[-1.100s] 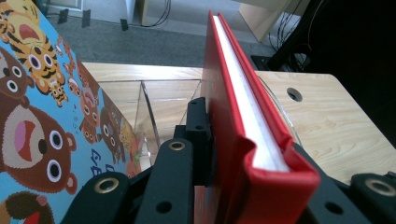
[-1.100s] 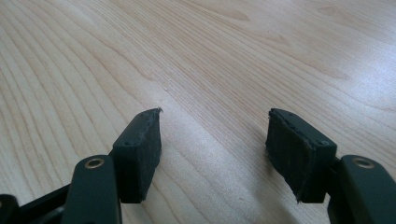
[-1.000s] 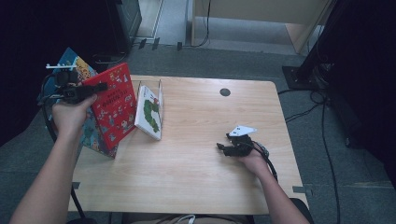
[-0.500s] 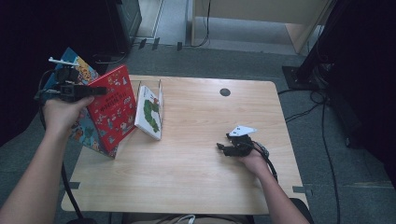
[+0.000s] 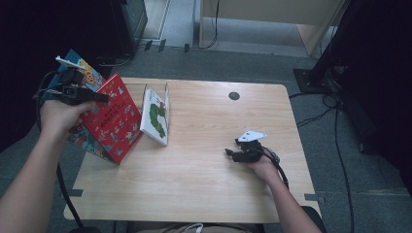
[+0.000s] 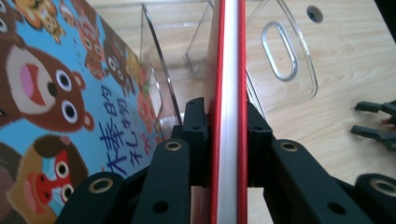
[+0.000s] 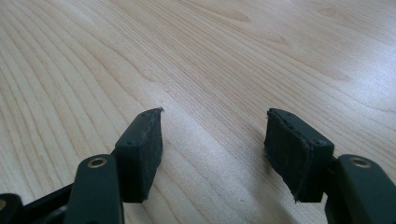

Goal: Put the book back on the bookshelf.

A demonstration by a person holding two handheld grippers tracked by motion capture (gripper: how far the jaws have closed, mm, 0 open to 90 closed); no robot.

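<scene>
The red picture book [image 5: 112, 119] is a thin hardback with a bright red cover crowded with small coloured drawings and a line of white lettering near its top edge. In the high view it stands tilted at the far left of the worktop [image 5: 209, 194], its lower corner reaching toward the near left edge. In the left gripper view it is seen edge-on: two red boards with a narrow white block of pages between them, running straight up the middle of the frame.

The left hand-held gripper [image 6: 228, 140] is pinching this book, one black pad pressed flat against each cover, and the hand [image 5: 58, 116] carries it at the far left. Behind the red book leans a blue picture book [image 6: 56, 107] with cartoon bears and dark blue lettering. Just right of the red book a clear acrylic book stand [image 6: 280, 51] holds a white picture book with a green caterpillar [image 5: 156, 116] on its cover.

The right hand-held gripper [image 7: 212, 154] lies low over bare wood near the right side of the worktop, its jaws spread with nothing between them.
</scene>
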